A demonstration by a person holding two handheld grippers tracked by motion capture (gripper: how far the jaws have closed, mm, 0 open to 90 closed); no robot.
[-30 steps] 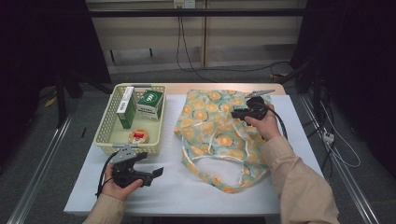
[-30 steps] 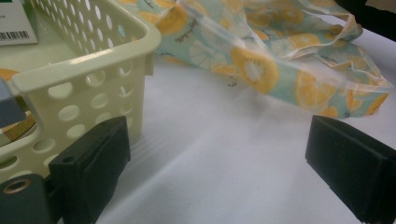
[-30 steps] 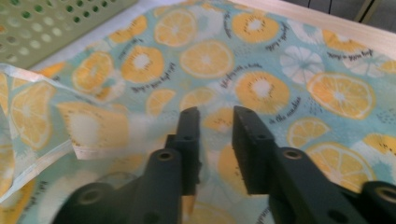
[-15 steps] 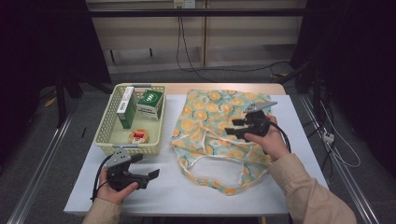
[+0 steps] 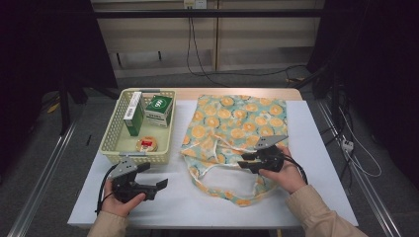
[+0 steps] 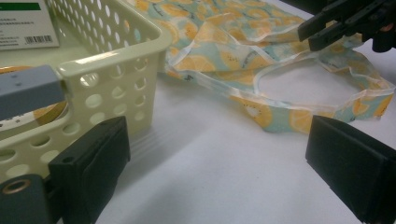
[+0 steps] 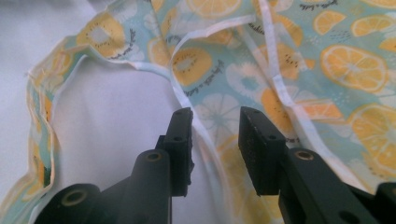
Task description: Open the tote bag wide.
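Status: the fruit-print bag (image 5: 237, 123) lies flat on the white tabletop (image 5: 316, 163), taking up the middle and far-right part of it, its mouth and two handle loops turned toward your near edge. The cream basket (image 5: 114, 129) sits at the far-left part of the tabletop, just beside the bag's left edge, and holds all its contents: an upright white-and-green carton (image 5: 132, 114), a green box (image 5: 159, 110) and a small round tin (image 5: 147, 144). Nothing is in the bag, and it has not been opened. Judged from this, the work is at its first step: getting hold of the bag's rim or a handle. Opening the mouth and any loading are all left to do

Pose, right: your right gripper (image 5: 248, 162) is low over the bag near its mouth, pointing left across the cloth, wrist roughly level. In the right gripper view the jaws stand partly spread over a white-piped edge of the print, pinching nothing; I cannot tell whether the tips touch the fabric

Pose, left: your left gripper (image 5: 155, 185) rests near the near-left corner of the tabletop, just in front of the basket, pointing right toward the bag. Its jaws are spread wide and empty; in the left gripper view they frame bare tabletop, with the basket wall by one jaw and the bag's nearest handle loop (image 6: 322, 88) beyond
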